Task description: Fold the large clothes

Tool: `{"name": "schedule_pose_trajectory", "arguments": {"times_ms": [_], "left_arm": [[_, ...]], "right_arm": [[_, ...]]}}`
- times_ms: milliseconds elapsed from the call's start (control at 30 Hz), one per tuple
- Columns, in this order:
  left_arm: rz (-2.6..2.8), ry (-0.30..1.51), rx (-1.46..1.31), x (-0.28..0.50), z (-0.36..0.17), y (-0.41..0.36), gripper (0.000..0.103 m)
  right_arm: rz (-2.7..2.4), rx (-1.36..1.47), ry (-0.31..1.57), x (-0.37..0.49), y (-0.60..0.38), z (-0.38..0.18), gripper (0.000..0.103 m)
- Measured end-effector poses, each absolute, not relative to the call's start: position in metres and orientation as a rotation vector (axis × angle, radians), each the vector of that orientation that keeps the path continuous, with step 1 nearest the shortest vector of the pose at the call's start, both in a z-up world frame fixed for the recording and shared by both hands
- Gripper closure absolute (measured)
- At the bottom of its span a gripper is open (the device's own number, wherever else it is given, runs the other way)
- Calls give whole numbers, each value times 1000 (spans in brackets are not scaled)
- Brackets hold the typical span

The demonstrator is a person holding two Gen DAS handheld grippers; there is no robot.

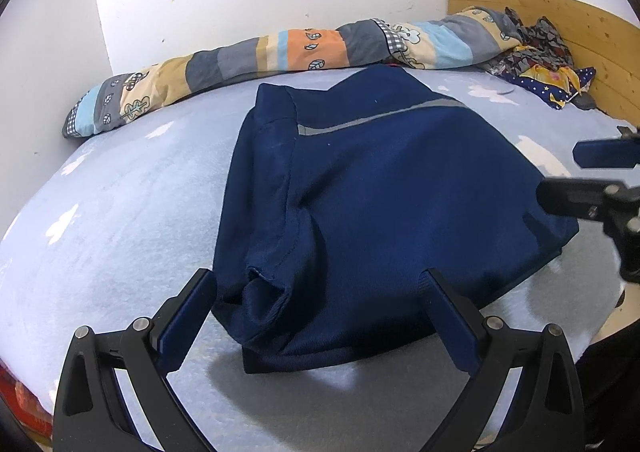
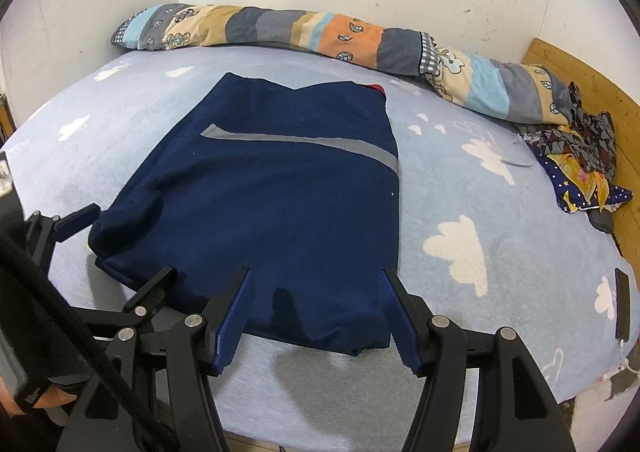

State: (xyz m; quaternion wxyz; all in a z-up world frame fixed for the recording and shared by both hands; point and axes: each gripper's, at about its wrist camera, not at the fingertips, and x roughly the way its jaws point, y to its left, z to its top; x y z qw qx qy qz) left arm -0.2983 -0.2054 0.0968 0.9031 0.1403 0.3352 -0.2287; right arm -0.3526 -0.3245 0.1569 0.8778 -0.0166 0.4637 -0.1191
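Lying folded at frame centre on the bed sheet (image 2: 480,188), the navy garment (image 2: 280,204) spans both spread, released grippers; left gripper (image 1: 320,292) and right gripper (image 2: 316,288) grasp nothing.

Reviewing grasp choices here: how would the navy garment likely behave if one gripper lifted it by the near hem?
The navy garment would probably droop and unfold, since its folded layers lie loose and creased. It looks light, likely sliding easily over the bedsheet.

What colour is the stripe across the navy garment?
Grey stripe on the garment, clearest in the right wrist view.
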Motion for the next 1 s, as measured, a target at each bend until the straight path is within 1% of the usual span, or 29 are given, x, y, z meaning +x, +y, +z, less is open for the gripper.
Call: {"name": "schedule_pose_trajectory", "arguments": {"times_ms": [267,500,767,1000], "left_arm": [[-431,659,240,-291,110,-193,3],[-404,754,200,-275,93,-185,3],[-404,756,195,-274,91,-185,3],[-405,756,194,-274,90,-185,3]], "right_arm": [[-252,-37,975,-351,-323,154,35],[-248,-61,1002,-348,-317,146,35],[-256,-77,1051,-344,-318,131,35],[-252,-82,1057,-343,-318,127,35]]}}
